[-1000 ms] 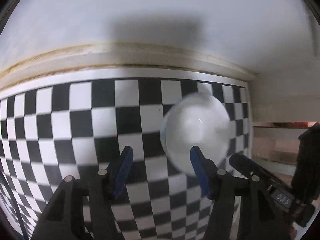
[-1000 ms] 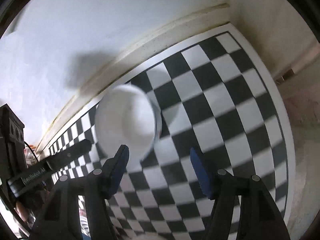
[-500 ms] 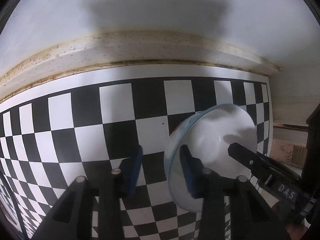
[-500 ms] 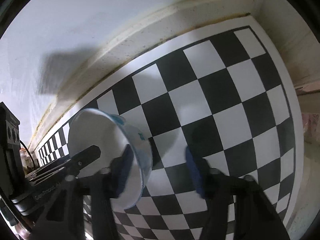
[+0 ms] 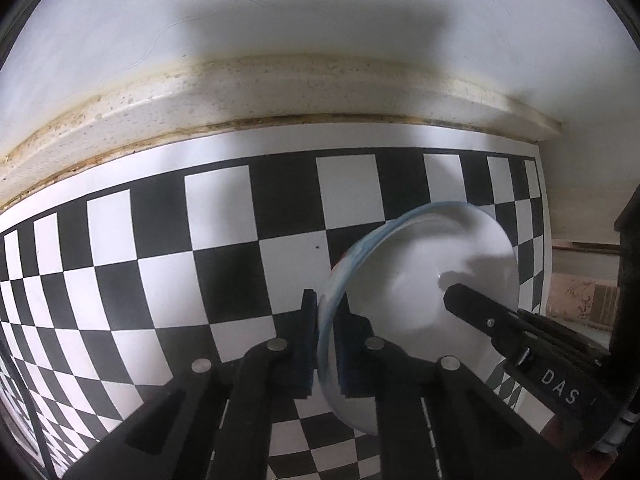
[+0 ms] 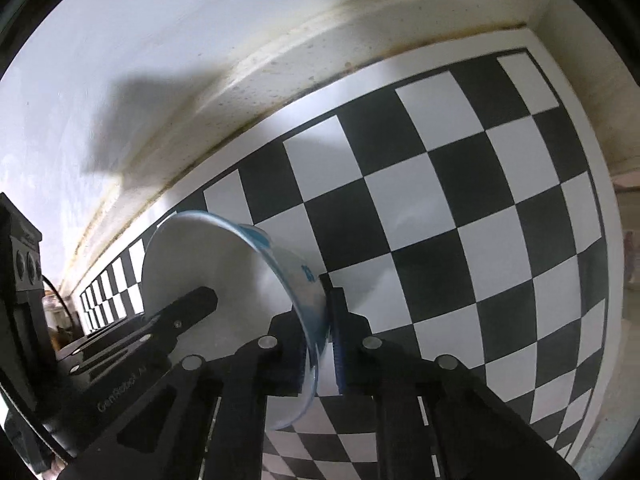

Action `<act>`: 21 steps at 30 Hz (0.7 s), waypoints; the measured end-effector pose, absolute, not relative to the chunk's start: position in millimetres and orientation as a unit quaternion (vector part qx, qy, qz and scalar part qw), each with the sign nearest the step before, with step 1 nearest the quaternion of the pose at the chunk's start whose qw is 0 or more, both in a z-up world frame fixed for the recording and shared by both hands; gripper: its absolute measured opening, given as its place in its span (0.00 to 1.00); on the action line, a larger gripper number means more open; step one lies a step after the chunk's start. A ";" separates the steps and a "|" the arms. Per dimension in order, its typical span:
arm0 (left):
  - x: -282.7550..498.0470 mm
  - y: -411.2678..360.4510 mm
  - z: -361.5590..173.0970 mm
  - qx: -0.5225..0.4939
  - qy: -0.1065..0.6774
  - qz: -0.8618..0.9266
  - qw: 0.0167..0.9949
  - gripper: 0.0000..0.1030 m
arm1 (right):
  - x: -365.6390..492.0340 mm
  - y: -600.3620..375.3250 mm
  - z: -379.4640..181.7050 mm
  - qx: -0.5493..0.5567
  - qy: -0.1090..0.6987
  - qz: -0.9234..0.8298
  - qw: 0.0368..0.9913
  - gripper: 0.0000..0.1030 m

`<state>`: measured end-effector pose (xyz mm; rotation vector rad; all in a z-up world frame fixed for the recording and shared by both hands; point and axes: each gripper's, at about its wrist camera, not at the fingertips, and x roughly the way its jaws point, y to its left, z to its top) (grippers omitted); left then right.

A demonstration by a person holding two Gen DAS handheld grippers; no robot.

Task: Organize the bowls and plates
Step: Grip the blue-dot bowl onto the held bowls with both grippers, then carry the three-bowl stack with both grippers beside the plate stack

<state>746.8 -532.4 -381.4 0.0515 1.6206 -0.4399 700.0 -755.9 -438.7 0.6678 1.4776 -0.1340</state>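
A white bowl (image 5: 432,280) with a blue pattern on its outside sits on the checkered mat (image 5: 160,248). My left gripper (image 5: 326,336) is shut on the bowl's left rim, one finger inside and one outside. My right gripper (image 6: 320,332) is shut on the opposite rim of the same bowl (image 6: 208,264). Each view shows the other gripper's black finger reaching into the bowl: the right one (image 5: 480,316) in the left wrist view, the left one (image 6: 176,316) in the right wrist view.
The black-and-white checkered mat (image 6: 440,200) ends at a stained cream ledge (image 5: 280,92) below a white wall (image 5: 320,8). The mat's right edge (image 6: 608,240) drops to the floor.
Both grippers moved in on the bowl and closed from wide open onto its opposite rims. The bowl now appears larger and closer in both views.
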 end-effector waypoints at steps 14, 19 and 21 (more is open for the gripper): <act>706.1 -523.3 -343.5 0.013 0.699 -0.196 0.687 0.06 | 675.3 -725.7 -403.9 0.272 0.653 -0.044 0.706 0.09; 692.9 -507.5 -314.4 0.008 0.690 -0.202 0.694 0.06 | 651.7 -712.9 -371.1 0.267 0.641 -0.037 0.719 0.10; 685.3 -503.4 -302.7 0.009 0.685 -0.206 0.699 0.06 | 641.9 -707.1 -358.8 0.267 0.635 -0.036 0.724 0.10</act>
